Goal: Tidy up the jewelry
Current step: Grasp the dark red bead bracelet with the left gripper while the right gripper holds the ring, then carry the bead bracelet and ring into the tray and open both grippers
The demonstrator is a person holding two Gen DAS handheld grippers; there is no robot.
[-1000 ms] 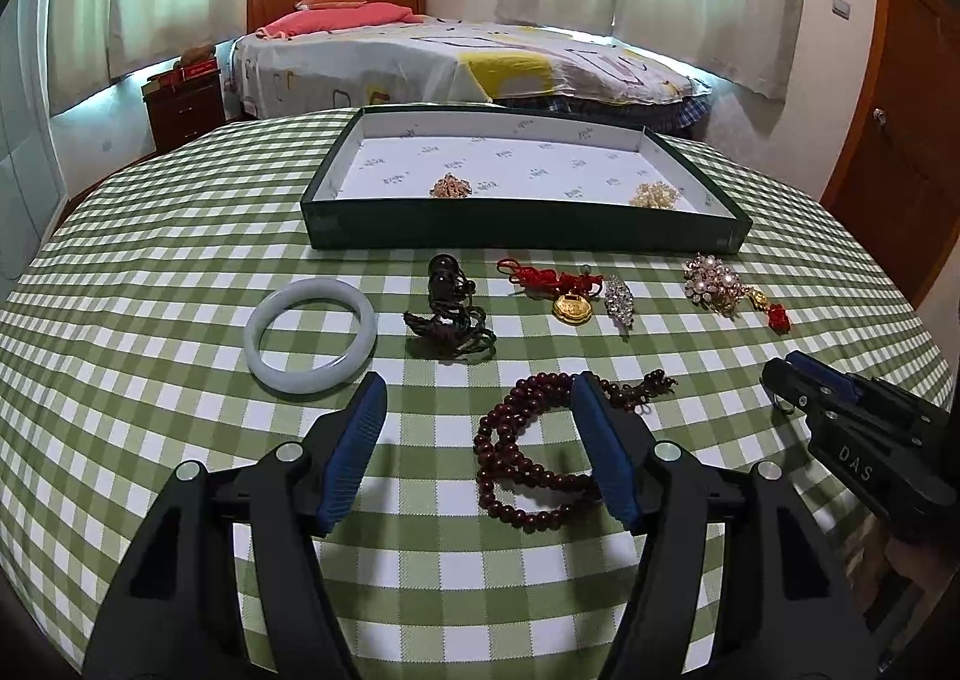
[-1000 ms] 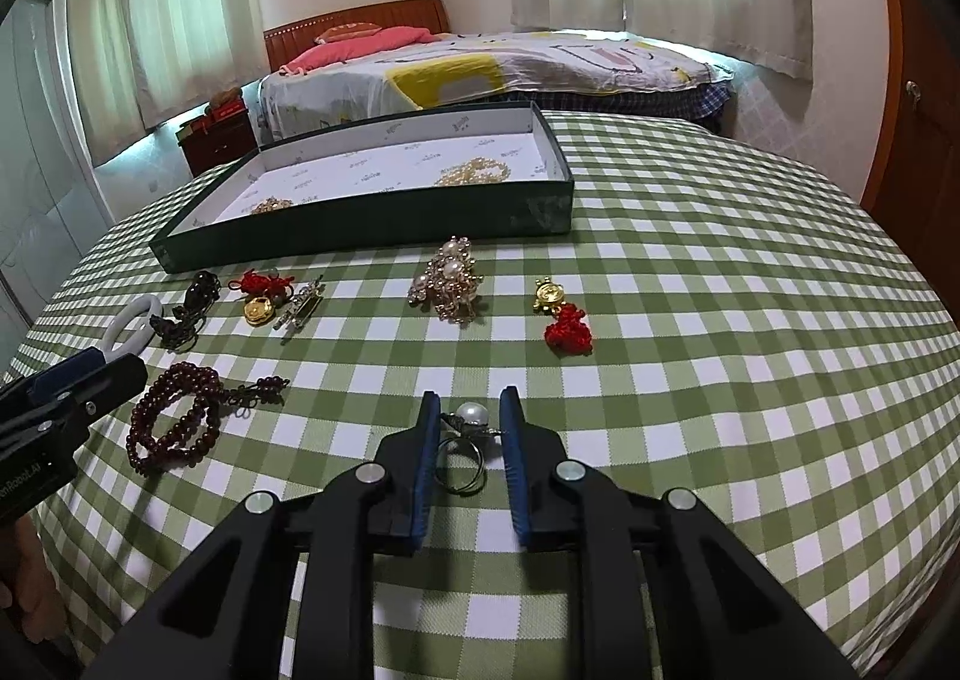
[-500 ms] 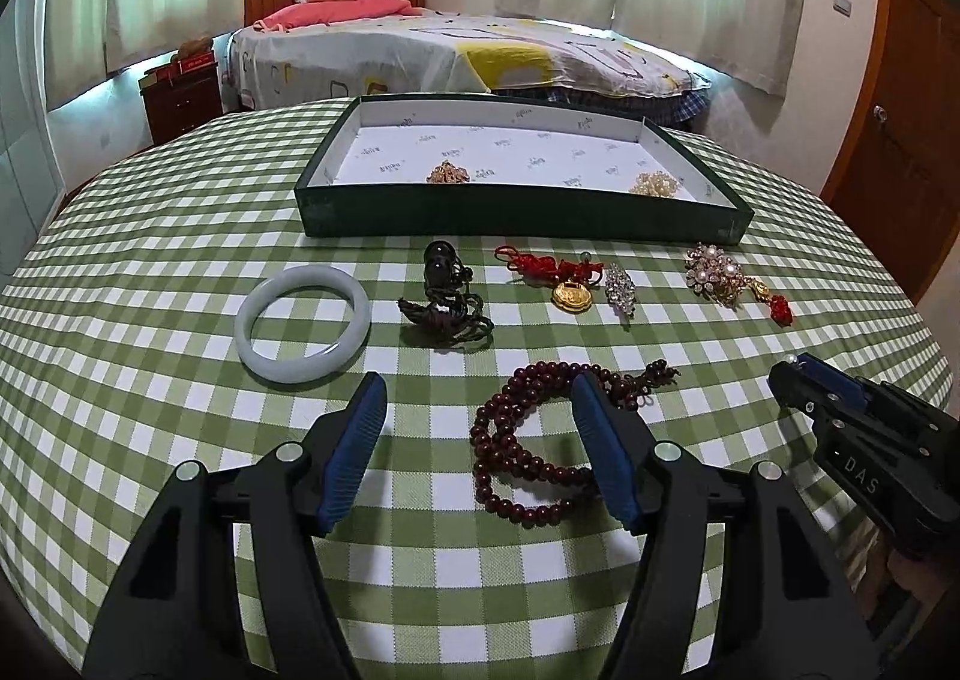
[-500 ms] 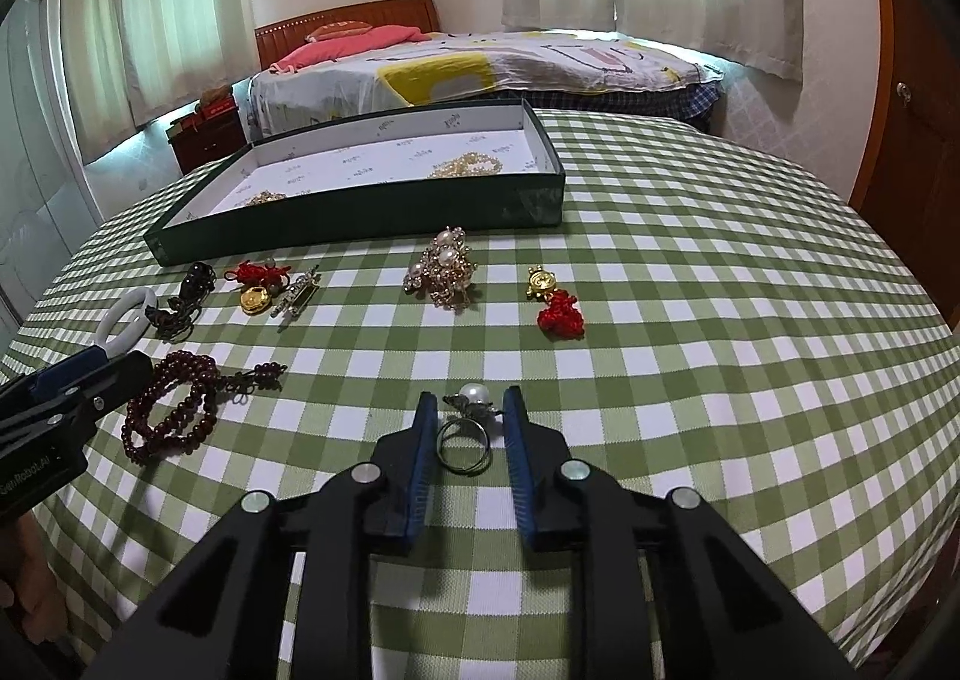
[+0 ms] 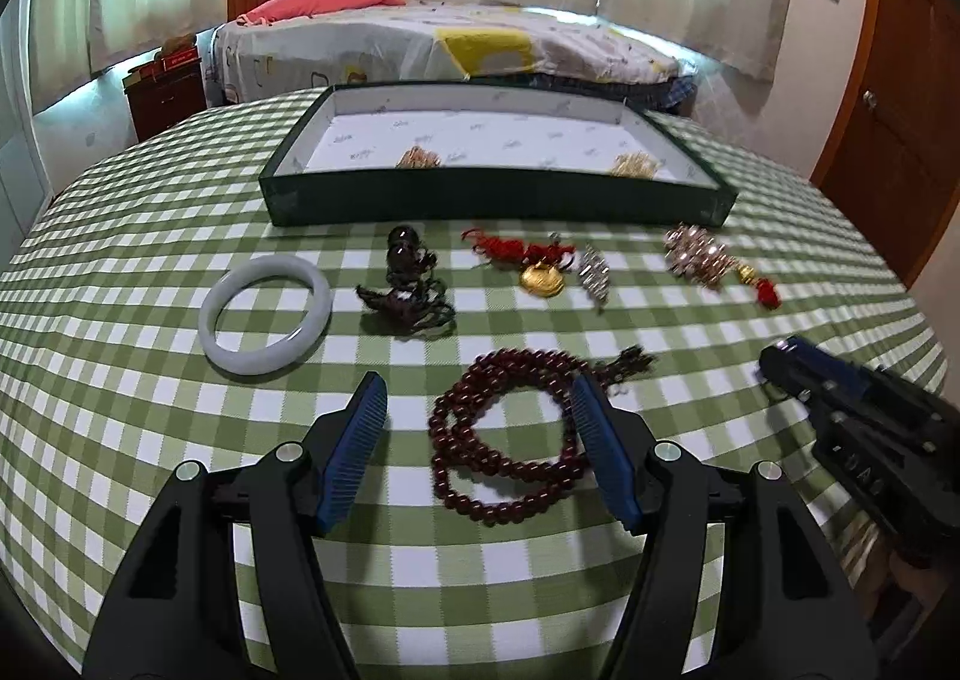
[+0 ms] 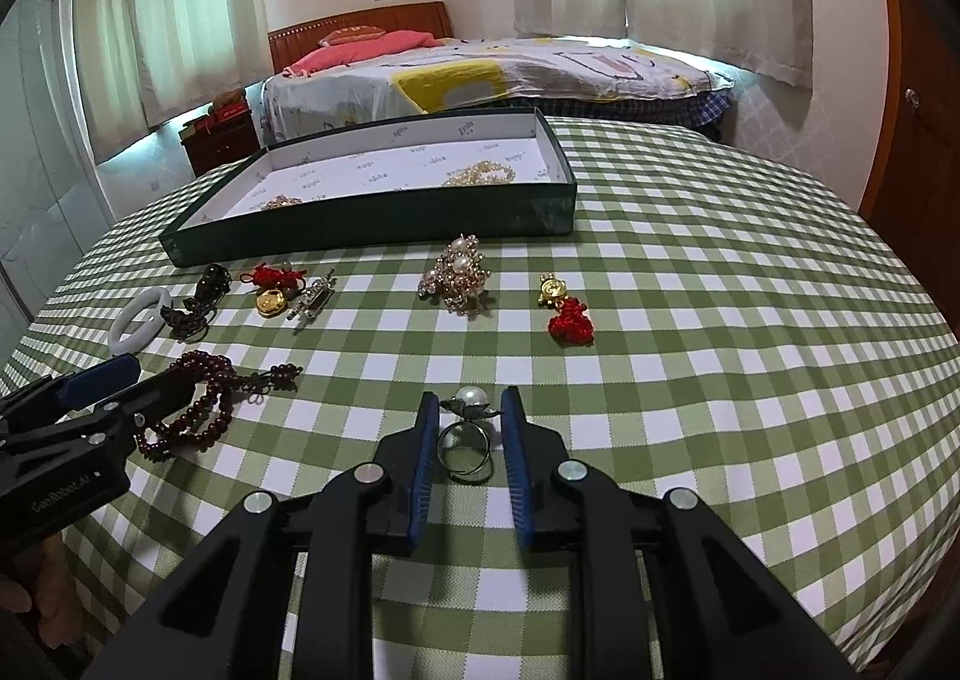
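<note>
Right gripper (image 6: 465, 425) jaws narrowed around pearl ring (image 6: 467, 437), contact hard to judge. Left gripper (image 5: 477, 422) jaws spread over bead bracelet (image 5: 510, 440), partly hidden. Green checked tablecloth (image 6: 720, 320); at 12 o'clock, tray (image 5: 498, 200) with two gold pieces, blurred. Beyond, one bed (image 5: 450, 44).

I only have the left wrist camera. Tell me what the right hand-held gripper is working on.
Observer: The right hand-held gripper straddles a pearl ring lying on the tablecloth.
Operator: Report whether it is gripped.
Observer: Not gripped. The jaws stand slightly apart, and a gap shows on each side of the band.
Operator: Say which way the ring lies.
Observer: Its pearl end points away from the camera, toward the green tray.
</note>
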